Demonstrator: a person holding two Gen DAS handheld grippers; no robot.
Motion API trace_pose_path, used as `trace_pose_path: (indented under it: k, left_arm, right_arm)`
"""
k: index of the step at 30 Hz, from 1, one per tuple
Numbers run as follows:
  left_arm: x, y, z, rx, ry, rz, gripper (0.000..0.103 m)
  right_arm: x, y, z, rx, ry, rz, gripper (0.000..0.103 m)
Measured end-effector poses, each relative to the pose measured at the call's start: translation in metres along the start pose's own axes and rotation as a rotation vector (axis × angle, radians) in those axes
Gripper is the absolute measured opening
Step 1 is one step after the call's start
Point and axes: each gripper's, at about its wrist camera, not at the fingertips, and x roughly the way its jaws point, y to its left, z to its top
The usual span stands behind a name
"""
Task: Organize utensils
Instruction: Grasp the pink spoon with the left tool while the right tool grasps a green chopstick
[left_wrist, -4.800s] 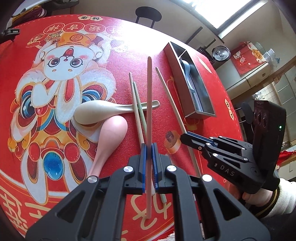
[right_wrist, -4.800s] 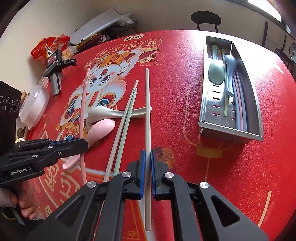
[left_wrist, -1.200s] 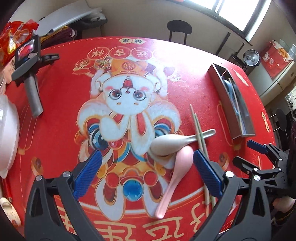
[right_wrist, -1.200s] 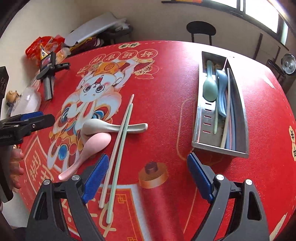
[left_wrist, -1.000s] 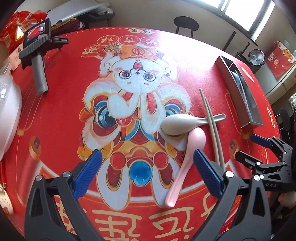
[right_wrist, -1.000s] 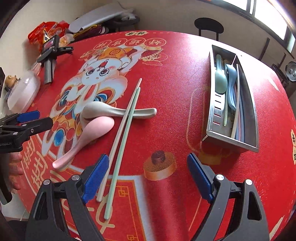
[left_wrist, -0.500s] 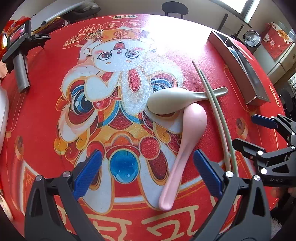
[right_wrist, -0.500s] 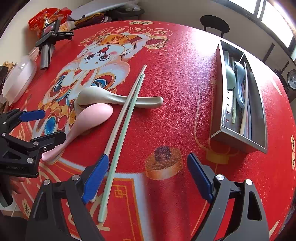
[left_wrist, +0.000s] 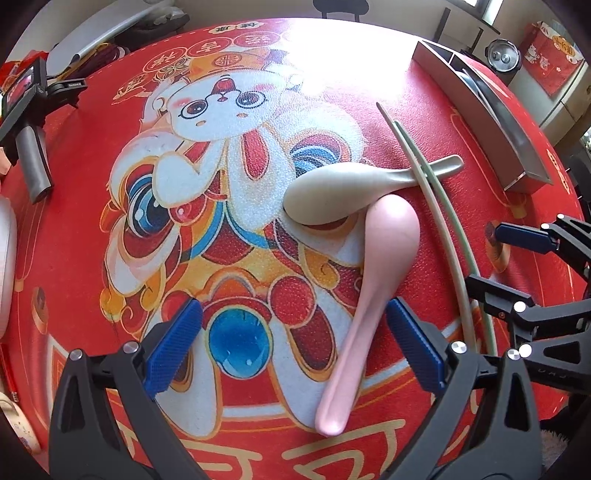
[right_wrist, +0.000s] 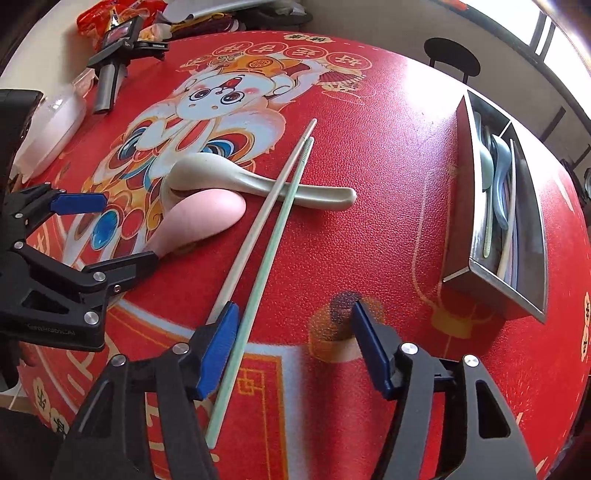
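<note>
While both tools gape, left tool (left_wrist: 291, 343) straddles pink spoon (left_wrist: 369, 273), right tool (right_wrist: 291, 347) straddles green chopstick (right_wrist: 266, 273).

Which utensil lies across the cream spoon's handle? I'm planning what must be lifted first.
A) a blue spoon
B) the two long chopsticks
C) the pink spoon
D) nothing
B: the cream and pale green chopsticks cross over the handle of the cream plastic spoon.

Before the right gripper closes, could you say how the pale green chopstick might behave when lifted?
The pale green chopstick is thin and straight, so probably stiff and light. It crosses the cream spoon, so lifting may nudge that. Its smooth surface might slip.
</note>
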Motion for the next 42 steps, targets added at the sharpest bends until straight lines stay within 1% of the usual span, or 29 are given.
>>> trace_pose_path:
  k: [2,3,5,6,8,10,13,17,18,20,21,23,24,25,26,27,28,30,31,32,33,34,38,42]
  left_arm:
    - [0.000,0.000,0.000,-0.004,0.001,0.001,0.098]
    - [0.000,0.000,0.000,-0.005,0.000,0.001,0.098]
    - [0.000,0.000,-0.001,-0.004,-0.005,0.002,0.099]
    - [0.000,0.000,-0.002,-0.002,-0.005,0.004,0.099]
    - [0.000,0.000,-0.003,-0.003,-0.002,0.009,0.099]
    - [0.001,-0.001,-0.002,0.002,0.008,0.016,0.098]
    - [0.002,-0.004,-0.001,0.012,0.019,0.027,0.098]
    - [0.003,-0.003,0.003,0.007,0.044,0.018,0.098]
    - [0.003,-0.001,0.005,0.000,0.053,0.009,0.098]
    - [0.002,0.006,0.011,-0.036,0.068,-0.033,0.097]
    - [0.000,0.011,0.014,-0.065,0.068,-0.075,0.097]
    - [-0.004,0.019,0.016,-0.130,0.052,-0.211,0.097]
    - [-0.006,0.022,0.016,-0.153,0.044,-0.254,0.096]
    - [-0.007,0.022,0.016,-0.164,0.039,-0.274,0.094]
    - [-0.006,0.020,0.016,-0.155,0.037,-0.272,0.093]
    - [-0.007,0.017,0.016,-0.139,0.032,-0.255,0.089]
    - [-0.007,0.014,0.015,-0.120,0.022,-0.239,0.080]
    - [-0.008,0.006,0.015,-0.097,0.013,-0.229,0.071]
    - [-0.008,0.006,0.015,-0.100,0.010,-0.245,0.063]
    - [-0.007,0.006,0.017,-0.105,0.009,-0.266,0.057]
    - [-0.005,0.006,0.018,-0.109,0.012,-0.288,0.046]
    - [-0.005,0.005,0.019,-0.108,0.013,-0.289,0.044]
    - [-0.004,0.001,0.019,-0.065,-0.005,-0.274,0.044]
    - [-0.002,0.001,0.021,-0.059,-0.011,-0.285,0.044]
  right_arm:
    - [-0.001,-0.001,0.001,0.001,-0.006,0.001,0.045]
    - [-0.002,-0.003,0.001,0.004,-0.008,0.002,0.042]
    - [-0.003,-0.006,0.000,0.014,-0.012,0.005,0.031]
    - [-0.003,-0.008,0.000,0.021,-0.015,0.004,0.029]
    - [-0.003,-0.012,0.000,0.034,-0.017,0.000,0.020]
    - [-0.002,-0.015,0.000,0.044,-0.019,-0.004,0.014]
    - [-0.002,-0.020,-0.001,0.069,-0.025,0.008,0.009]
    - [-0.002,-0.021,-0.002,0.075,-0.032,0.013,0.009]
    - [-0.002,-0.021,-0.002,0.075,-0.033,0.013,0.009]
    - [-0.003,-0.022,-0.002,0.077,-0.036,0.015,0.009]
    - [-0.003,-0.022,-0.002,0.078,-0.037,0.016,0.009]
    - [-0.003,-0.022,-0.003,0.080,-0.039,0.019,0.009]
    - [-0.003,-0.023,-0.003,0.082,-0.041,0.021,0.009]
    - [-0.003,-0.023,-0.003,0.083,-0.041,0.022,0.009]
    - [-0.003,-0.023,-0.003,0.083,-0.042,0.024,0.009]
    - [-0.003,-0.023,-0.003,0.083,-0.043,0.024,0.009]
    - [-0.003,-0.023,-0.004,0.083,-0.043,0.025,0.009]
    - [-0.003,-0.023,-0.004,0.083,-0.045,0.026,0.009]
    - [-0.003,-0.024,-0.004,0.083,-0.045,0.027,0.009]
    - [-0.003,-0.024,-0.004,0.082,-0.046,0.027,0.009]
    - [-0.003,-0.024,-0.004,0.082,-0.046,0.027,0.009]
    - [-0.003,-0.024,-0.004,0.082,-0.046,0.027,0.009]
    - [-0.003,-0.024,-0.004,0.083,-0.046,0.027,0.009]
    - [-0.004,-0.024,-0.004,0.083,-0.047,0.026,0.009]
